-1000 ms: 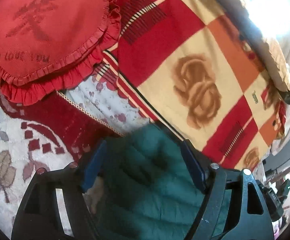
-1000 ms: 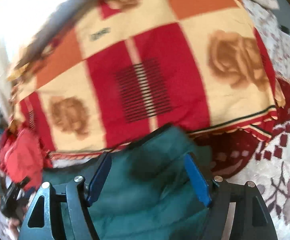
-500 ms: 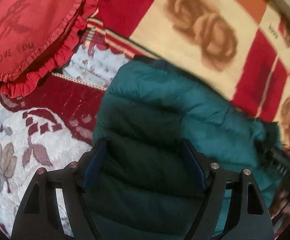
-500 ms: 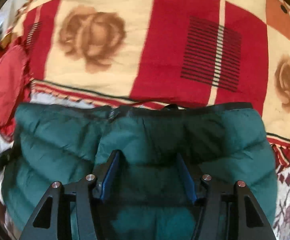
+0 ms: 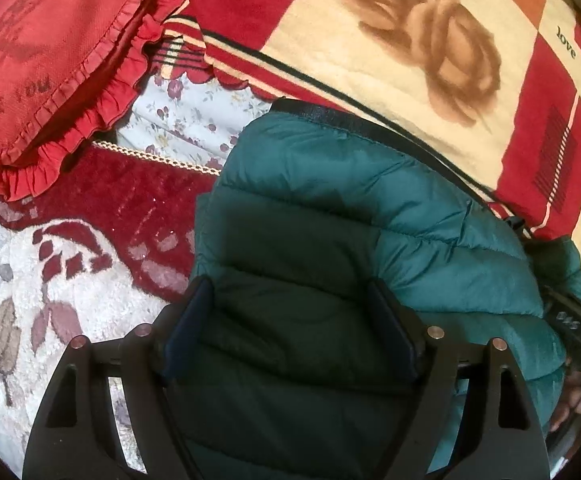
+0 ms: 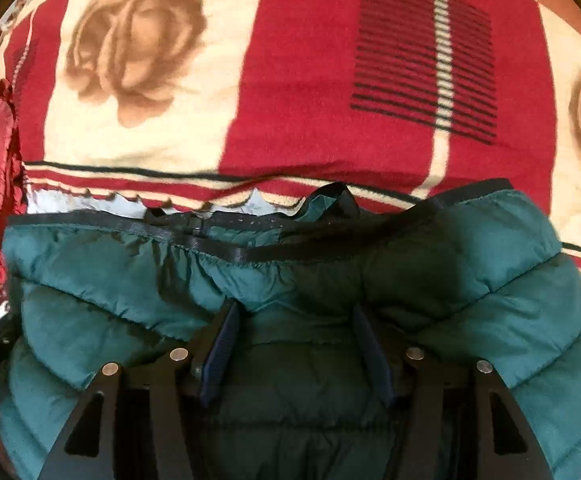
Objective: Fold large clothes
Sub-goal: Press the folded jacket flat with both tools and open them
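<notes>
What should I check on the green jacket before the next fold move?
1. Jacket lying on the bed: ok, it rests on the rug with its black-trimmed edge against the blanket.
2. Left gripper released: cannot tell; jaws are opening with the jacket between them.
3. Right gripper hold: ok, the fabric bunches between its fingers.
4. Trimmed edge straight: not ok, it is puckered and a flap sticks up near the middle.
5. Cushion clear of the jacket: ok, apart, to the left.
6. Sleeves tucked in: cannot tell, none visible.
</notes>
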Motion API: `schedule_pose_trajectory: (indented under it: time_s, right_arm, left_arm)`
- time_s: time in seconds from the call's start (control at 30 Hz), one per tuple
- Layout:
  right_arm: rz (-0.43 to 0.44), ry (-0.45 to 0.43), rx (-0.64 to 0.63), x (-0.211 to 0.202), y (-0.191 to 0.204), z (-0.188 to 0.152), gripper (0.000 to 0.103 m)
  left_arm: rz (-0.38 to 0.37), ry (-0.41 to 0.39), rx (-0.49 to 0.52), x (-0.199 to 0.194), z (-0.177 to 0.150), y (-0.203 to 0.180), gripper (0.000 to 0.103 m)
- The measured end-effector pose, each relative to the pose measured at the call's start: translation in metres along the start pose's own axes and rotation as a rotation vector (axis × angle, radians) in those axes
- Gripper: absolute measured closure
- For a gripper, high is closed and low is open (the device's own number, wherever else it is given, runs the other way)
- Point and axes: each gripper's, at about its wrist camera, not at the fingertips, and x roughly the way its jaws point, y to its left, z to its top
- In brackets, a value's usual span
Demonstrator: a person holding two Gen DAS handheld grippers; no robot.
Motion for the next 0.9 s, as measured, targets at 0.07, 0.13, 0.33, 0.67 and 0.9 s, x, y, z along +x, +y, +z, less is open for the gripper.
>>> schedule_pose_trajectory:
  time_s: [0.07, 0.13, 0.33, 0.67, 0.9]
  right_arm:
    - [0.041, -0.028, 0.017, -0.018, -0.006, 0.001, 0.046]
    - [0.069, -0.061, 0.036, -0.039, -0.016, -0.003, 0.042]
    - [0.05, -0.14, 0.071, -0.086, -0.054, -0.025, 0.037]
    - [-0.05, -0.104, 0.109, -0.059, -0.094, -0.035, 0.036]
    - [-0.082, -0.093, 0.098, -0.034, -0.1, -0.039, 0.031]
  left_arm:
    - [0.007, -0.009, 0.014, -0.004, 0.0, -0.001, 0.022]
    - [0.015, -0.025, 0.029, -0.012, -0.002, -0.002, 0.022]
    - [0.018, -0.06, 0.05, -0.037, -0.005, -0.006, 0.022]
    - [0.036, -0.031, 0.053, -0.02, -0.004, -0.008, 0.022]
    - [0.042, -0.04, 0.076, -0.012, -0.004, -0.01, 0.022]
